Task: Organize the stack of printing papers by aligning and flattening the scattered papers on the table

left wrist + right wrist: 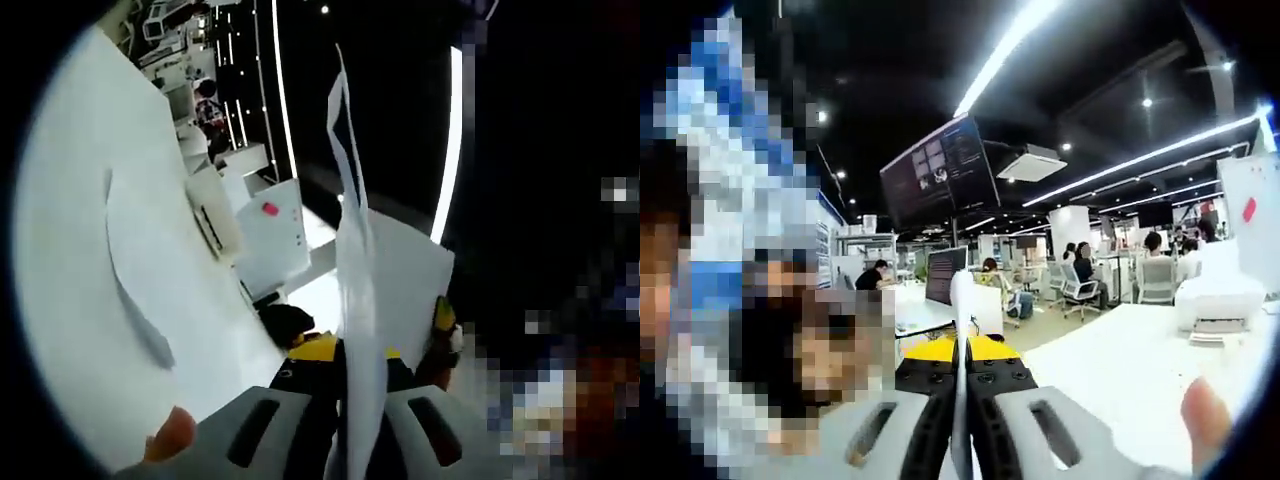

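Left hand-held gripper (352,425) clamped on paper stack (375,290) held edge-up beside the white worktop (80,250), right hand-held gripper (962,420) pinching the papers' edge (962,300)

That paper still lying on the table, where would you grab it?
By the raised, curled edge of the loose sheet on the table, sliding one jaw under from that side. Elsewhere it looks flat, leaving nothing to pinch.

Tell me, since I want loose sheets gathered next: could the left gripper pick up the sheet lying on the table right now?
Probably not yet. The left gripper is shut on a stack of paper held on edge, so its jaws are occupied. The loose sheet on the white table lies uncovered, though.
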`<action>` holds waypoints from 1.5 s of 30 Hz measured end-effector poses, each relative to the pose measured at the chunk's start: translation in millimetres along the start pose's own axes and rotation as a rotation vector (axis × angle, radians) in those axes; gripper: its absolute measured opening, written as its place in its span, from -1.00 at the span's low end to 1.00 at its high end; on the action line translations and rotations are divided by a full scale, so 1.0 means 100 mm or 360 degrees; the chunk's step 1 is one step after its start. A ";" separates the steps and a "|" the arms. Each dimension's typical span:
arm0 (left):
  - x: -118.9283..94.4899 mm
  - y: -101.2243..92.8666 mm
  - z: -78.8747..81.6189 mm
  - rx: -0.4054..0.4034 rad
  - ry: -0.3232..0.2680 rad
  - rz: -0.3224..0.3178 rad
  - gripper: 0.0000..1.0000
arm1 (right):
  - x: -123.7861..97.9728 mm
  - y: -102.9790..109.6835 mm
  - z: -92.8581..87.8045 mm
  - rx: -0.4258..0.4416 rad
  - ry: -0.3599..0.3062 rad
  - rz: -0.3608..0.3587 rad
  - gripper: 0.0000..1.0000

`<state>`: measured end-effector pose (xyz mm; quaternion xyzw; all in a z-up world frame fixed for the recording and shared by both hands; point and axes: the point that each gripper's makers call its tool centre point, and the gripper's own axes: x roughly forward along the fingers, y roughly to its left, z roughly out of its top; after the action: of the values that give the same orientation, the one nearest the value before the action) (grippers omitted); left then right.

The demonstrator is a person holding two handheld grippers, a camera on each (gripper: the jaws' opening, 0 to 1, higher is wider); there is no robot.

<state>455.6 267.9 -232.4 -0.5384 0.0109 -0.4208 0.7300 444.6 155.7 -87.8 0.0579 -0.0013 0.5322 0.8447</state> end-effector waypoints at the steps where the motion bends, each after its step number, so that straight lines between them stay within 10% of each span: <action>1: 0.00 0.01 0.00 -0.0003 0.0001 0.0001 -0.89 | 0.01 -0.05 -0.03 0.0003 0.0012 -0.0013 -1.00; 45: 0.04 0.24 -0.03 -0.0207 -0.0070 0.0017 -0.81 | 0.19 -0.83 -0.52 0.0262 0.0103 -0.0154 -1.00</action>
<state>471.7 264.9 -251.0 -0.5937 0.0251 -0.4036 0.6957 524.0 142.5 -146.7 0.1099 0.0725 0.4907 0.8613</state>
